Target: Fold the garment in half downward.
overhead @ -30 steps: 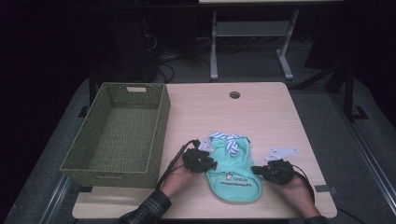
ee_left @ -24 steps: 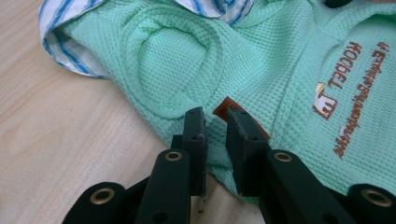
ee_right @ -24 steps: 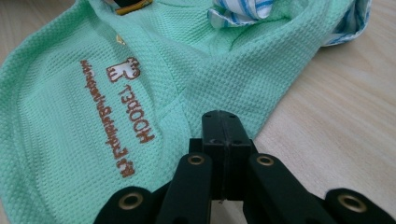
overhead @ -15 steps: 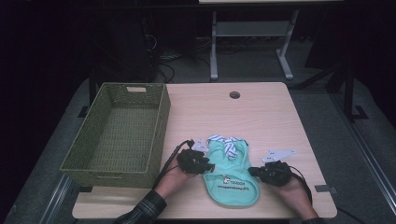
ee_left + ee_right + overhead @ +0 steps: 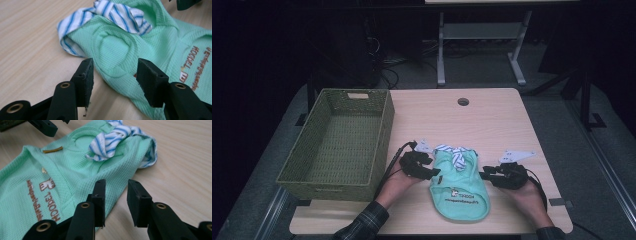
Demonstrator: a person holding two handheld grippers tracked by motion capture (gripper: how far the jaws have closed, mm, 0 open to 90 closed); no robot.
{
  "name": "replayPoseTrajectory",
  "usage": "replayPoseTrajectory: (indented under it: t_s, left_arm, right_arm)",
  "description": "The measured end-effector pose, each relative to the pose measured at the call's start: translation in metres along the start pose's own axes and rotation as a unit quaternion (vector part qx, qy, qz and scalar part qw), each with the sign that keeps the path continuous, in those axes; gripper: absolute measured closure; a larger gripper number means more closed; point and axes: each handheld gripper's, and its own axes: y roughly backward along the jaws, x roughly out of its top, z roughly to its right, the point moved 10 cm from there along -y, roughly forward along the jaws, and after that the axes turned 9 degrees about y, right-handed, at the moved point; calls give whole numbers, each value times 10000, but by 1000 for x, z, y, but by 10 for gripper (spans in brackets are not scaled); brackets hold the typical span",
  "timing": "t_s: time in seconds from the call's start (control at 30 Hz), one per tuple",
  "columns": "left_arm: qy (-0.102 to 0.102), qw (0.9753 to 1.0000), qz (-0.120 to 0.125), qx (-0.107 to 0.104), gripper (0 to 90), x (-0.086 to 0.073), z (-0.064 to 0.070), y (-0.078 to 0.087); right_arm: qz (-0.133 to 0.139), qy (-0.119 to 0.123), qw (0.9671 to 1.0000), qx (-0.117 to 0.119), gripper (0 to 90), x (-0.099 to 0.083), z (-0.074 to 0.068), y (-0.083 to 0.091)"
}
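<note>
A mint-green knit garment (image 5: 462,186) with a blue-and-white striped collar (image 5: 456,155) lies flat near the table's front edge, with brown lettering on it. My left gripper (image 5: 435,175) sits at its left side. In the left gripper view this gripper (image 5: 115,65) stands open, and the garment (image 5: 117,50) edge runs between the jaws. My right gripper (image 5: 485,175) is at the garment's right side. Seen from the right gripper view, that gripper (image 5: 116,184) is open with a narrower gap, and the garment (image 5: 75,170) hem lies by its left jaw.
A green woven basket (image 5: 332,187) with nothing in it stands on the left part of the wooden table (image 5: 492,120). A round cable hole (image 5: 463,101) is near the table's far edge. Dark floor and a metal frame lie beyond.
Both grippers have edged slightly forward along the garment's sides; the right one first drew in toward the garment. The garment lies much as before.
</note>
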Motion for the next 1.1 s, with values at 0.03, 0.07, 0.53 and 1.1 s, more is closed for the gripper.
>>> replayPoseTrajectory:
  t_s: [0.03, 0.07, 0.53, 1.1]
  left_arm:
    - [-18, 10000, -35, 17, 471, 2, -2, 0]
    - [11, 10000, 48, 38, 469, 5, -4, 0]
    - [216, 9997, 47, 85, 442, 22, -23, -8]
    - [542, 9982, 189, 175, 476, 35, -57, -28]
  right_arm:
    - [31, -38, 10000, -16, 667, 2, 1, 0]
    - [28, -44, 10000, -30, 662, 4, 3, 1]
    - [386, -52, 9992, -74, 626, 41, 26, -5]
    - [365, -194, 9991, -87, 622, 53, 47, -41]
